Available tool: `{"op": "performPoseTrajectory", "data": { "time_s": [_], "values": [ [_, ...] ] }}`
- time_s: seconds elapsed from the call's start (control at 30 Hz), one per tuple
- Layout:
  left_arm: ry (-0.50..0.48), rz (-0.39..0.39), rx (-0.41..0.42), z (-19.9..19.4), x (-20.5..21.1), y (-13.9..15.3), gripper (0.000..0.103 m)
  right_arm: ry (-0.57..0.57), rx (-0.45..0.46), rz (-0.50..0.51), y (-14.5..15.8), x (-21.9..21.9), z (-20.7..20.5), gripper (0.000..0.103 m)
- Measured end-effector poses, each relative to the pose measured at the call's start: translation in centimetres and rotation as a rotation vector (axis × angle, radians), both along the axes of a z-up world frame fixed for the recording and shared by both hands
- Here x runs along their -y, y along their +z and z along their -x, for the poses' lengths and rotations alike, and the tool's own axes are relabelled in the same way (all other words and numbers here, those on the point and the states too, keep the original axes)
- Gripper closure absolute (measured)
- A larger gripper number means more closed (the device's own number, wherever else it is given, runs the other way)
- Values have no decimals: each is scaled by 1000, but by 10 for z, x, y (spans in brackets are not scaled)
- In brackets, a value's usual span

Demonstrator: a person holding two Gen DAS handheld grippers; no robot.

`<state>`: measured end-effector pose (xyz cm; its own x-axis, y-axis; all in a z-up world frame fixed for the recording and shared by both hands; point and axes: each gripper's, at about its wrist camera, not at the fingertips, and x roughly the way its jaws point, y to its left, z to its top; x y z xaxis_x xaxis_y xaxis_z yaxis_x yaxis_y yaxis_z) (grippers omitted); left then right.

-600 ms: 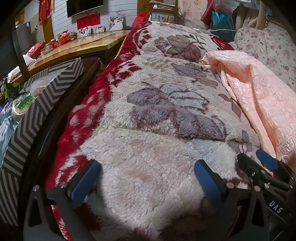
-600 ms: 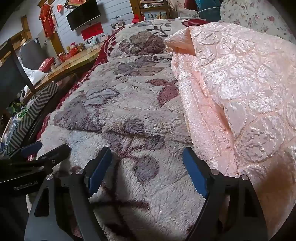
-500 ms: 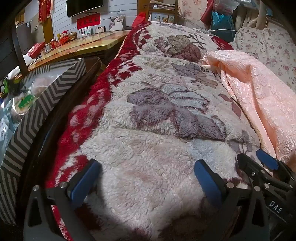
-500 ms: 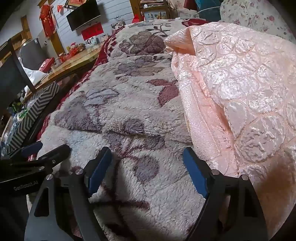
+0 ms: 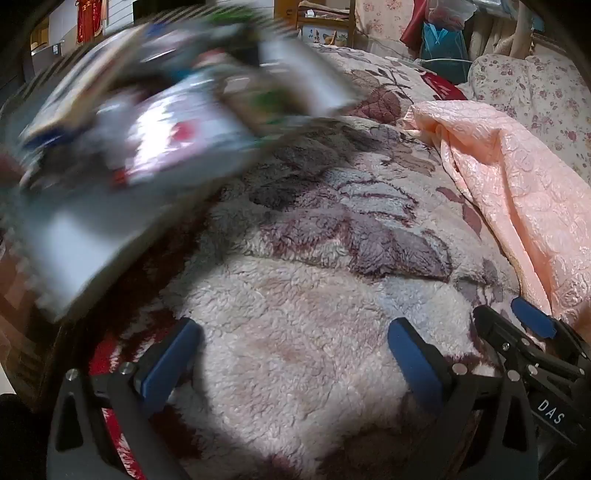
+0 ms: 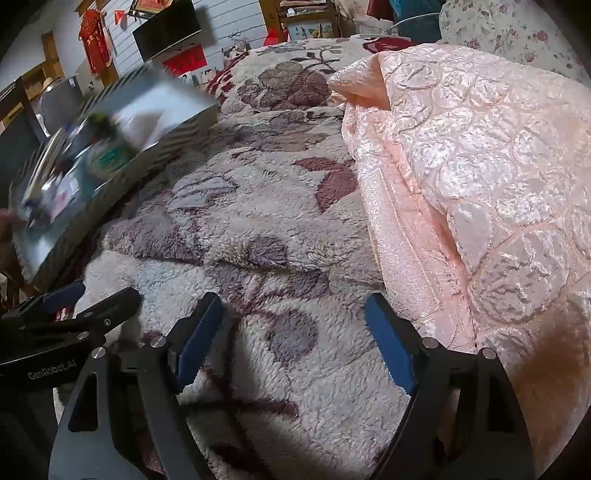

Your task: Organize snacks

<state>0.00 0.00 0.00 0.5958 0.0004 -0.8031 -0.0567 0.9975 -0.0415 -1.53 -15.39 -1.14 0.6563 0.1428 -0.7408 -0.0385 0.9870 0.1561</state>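
Note:
A box with chevron-striped sides (image 5: 66, 251) full of snack packets (image 5: 177, 140) hangs tilted and motion-blurred over the left edge of the bed. It also shows in the right wrist view (image 6: 110, 155), its packets (image 6: 74, 173) blurred. My left gripper (image 5: 291, 354) is open and empty, resting low over the fleece blanket. My right gripper (image 6: 295, 332) is open and empty beside it. Each gripper shows in the other's view: the right one (image 5: 517, 332) and the left one (image 6: 88, 299). Neither touches the box.
The floral fleece blanket (image 5: 314, 295) covers the bed. A pink quilt (image 5: 517, 192) lies bunched on the right, also in the right wrist view (image 6: 480, 184). A wooden table and a wall TV (image 6: 166, 33) stand at the far left.
The striped box has swung up from beside the bed and over its left edge, tilted and blurred. Both grippers have stayed in place and open.

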Motion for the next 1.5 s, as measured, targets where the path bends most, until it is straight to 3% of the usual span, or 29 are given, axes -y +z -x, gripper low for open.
{"op": "performPoseTrajectory", "data": {
  "time_s": [1.5],
  "values": [
    [-1, 0, 0, -3, -6, 0, 0, -3, -1, 1, 0, -2, 2, 22]
  ]
}}
